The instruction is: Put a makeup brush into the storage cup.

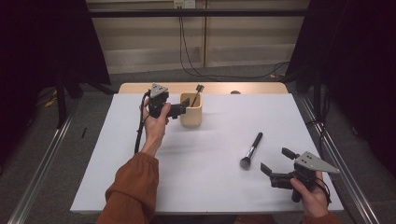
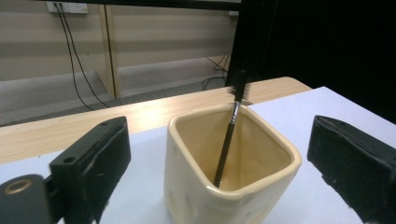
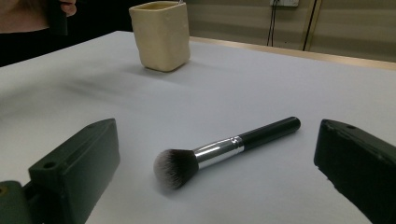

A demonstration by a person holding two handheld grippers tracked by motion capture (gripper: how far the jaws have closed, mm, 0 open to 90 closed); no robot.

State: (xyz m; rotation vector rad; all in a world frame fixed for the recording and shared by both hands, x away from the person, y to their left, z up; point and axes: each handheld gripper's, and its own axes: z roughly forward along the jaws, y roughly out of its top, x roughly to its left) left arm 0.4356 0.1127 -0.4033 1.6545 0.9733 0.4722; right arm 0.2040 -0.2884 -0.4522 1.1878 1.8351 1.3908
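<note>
A person sits at a white table (image 1: 140,186) with a gripper in each hand. The left gripper (image 1: 183,108) hangs just beside a cream cup (image 1: 191,110) at the far side, its jaws spread wide and holding nothing. A thin brush (image 1: 196,94) stands tilted inside the cup. The right gripper (image 1: 274,164) rests near the front right, jaws also wide apart and empty, facing a fat makeup brush (image 1: 251,150) that lies flat on the table, well apart from the cup.

The step in hand looks like picking up the makeup brush. It would go best if the right gripper came down square across the black handle, not the soft bristles, and closed near the metal collar so the brush does not tip.

The left gripper view looks down into the cup (image 2: 231,163), showing the thin brush (image 2: 227,144) leaning on the far wall. The right gripper view shows the makeup brush (image 3: 224,149) between its jaws' line of sight, bristles nearest.
</note>
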